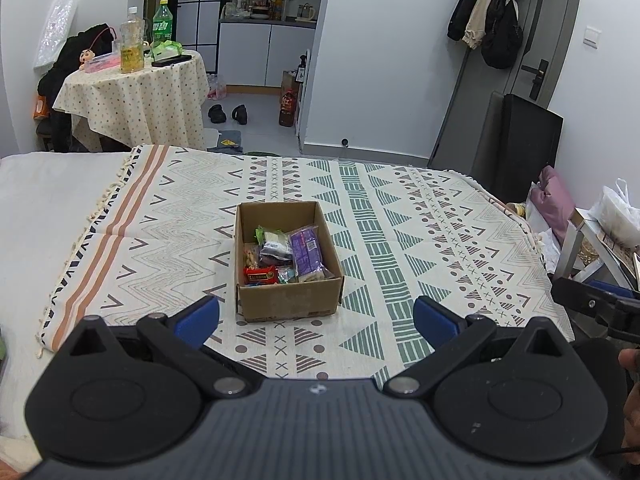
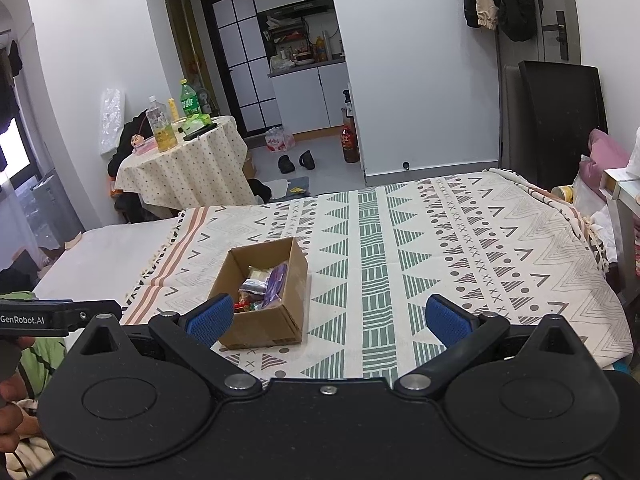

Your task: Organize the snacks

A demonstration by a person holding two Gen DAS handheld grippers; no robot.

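An open cardboard box point(image 1: 288, 300) sits on the patterned cloth point(image 1: 400, 240), holding several snack packets: a purple pack point(image 1: 306, 250), a red pack point(image 1: 261, 275), a white-and-dark pouch point(image 1: 275, 246). My left gripper point(image 1: 316, 320) hangs open just in front of the box, nothing between its blue pads. In the right wrist view the same box point(image 2: 276, 324) lies ahead and left, and my right gripper point(image 2: 330, 318) is open and empty, its left pad point(image 2: 210, 320) overlapping the box's near corner in the image.
The cloth covers a bed with a bare white sheet point(image 1: 44, 208) at left. A round table point(image 1: 132, 92) with bottles stands beyond. The other gripper's body point(image 1: 592, 304) shows at the right edge. A bedside stand point(image 1: 588, 248) and bags crowd the right.
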